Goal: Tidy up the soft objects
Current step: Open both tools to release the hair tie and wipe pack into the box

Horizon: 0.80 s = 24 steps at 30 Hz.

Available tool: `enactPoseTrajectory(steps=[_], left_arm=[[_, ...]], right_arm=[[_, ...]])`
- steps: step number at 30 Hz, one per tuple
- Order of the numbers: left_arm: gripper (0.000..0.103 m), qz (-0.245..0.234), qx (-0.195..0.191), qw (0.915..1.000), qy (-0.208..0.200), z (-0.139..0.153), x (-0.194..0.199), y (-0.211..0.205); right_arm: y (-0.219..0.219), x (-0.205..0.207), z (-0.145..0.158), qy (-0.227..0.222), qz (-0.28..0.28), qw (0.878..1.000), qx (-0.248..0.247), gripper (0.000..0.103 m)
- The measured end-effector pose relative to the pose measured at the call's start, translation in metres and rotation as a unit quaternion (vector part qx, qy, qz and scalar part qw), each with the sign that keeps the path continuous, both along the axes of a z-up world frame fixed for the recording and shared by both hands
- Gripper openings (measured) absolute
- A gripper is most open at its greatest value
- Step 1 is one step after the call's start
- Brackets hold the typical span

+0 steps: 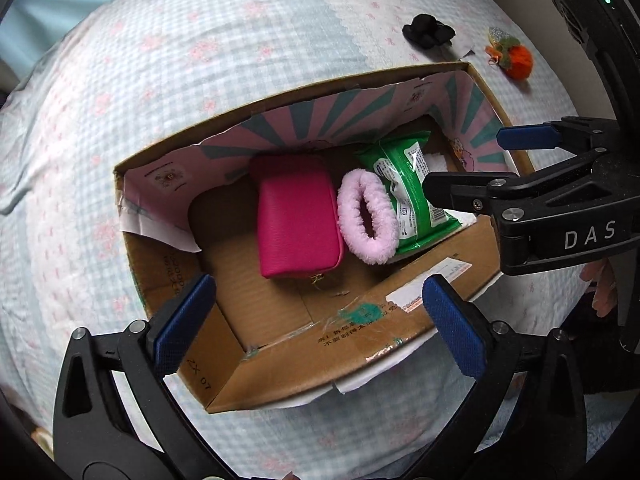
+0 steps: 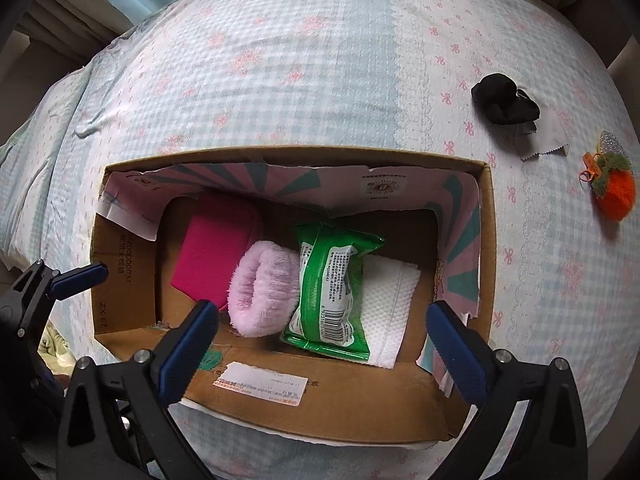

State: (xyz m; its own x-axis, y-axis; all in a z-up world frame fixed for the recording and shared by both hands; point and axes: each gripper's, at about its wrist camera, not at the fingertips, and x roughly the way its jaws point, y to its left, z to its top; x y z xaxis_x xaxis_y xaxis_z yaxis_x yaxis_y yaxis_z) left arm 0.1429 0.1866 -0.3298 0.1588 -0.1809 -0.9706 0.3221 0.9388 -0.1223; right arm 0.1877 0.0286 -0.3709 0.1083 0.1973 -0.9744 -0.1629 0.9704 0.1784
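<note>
An open cardboard box [image 1: 400, 344] [image 2: 344, 404] sits on a bed. Inside lie a magenta pouch [image 1: 296, 216] [image 2: 212, 256], a fluffy pink scrunchie [image 1: 366, 220] [image 2: 260, 288], a green wipes pack [image 1: 408, 192] [image 2: 332, 292] and a white tissue pack [image 2: 392, 300]. A black cloth [image 1: 428, 32] [image 2: 504, 98] and an orange plush fruit [image 1: 516, 60] [image 2: 612, 192] lie on the bed to the right of the box. My left gripper [image 1: 320, 320] is open and empty above the box's near left part. My right gripper [image 2: 320, 344] [image 1: 464, 164] is open and empty above the box's right part.
The bed has a light blue checked sheet [image 1: 160, 80] [image 2: 280, 60] with pink bows. A small grey cloth piece [image 2: 540, 144] lies by the black cloth. A bed edge and a curtain [image 2: 80, 12] show at the far left.
</note>
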Motion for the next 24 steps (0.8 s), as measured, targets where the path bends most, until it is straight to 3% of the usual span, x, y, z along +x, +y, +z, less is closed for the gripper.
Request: enactPoseTrajectory(steps=[8, 15, 24], left_arm=[[0.103, 0.018, -0.009, 0.9990, -0.040, 0.048, -0.019, 0.013], [0.103, 0.040, -0.029, 0.9948, -0.089, 0.102, -0.051, 0.027], [0.103, 0.083, -0.054, 0.9832, -0.153, 0.192, -0.081, 0.034]], right_arm=[[0.000, -0.020, 0.045, -0.040, -0.006, 0.999, -0.002, 0.103], [-0.010, -0.052, 0.117, -0.091, -0.024, 0.996, 0.002, 0.103], [-0.034, -0.104, 0.213, -0.173, -0.059, 0.983, -0.029, 0.103]])
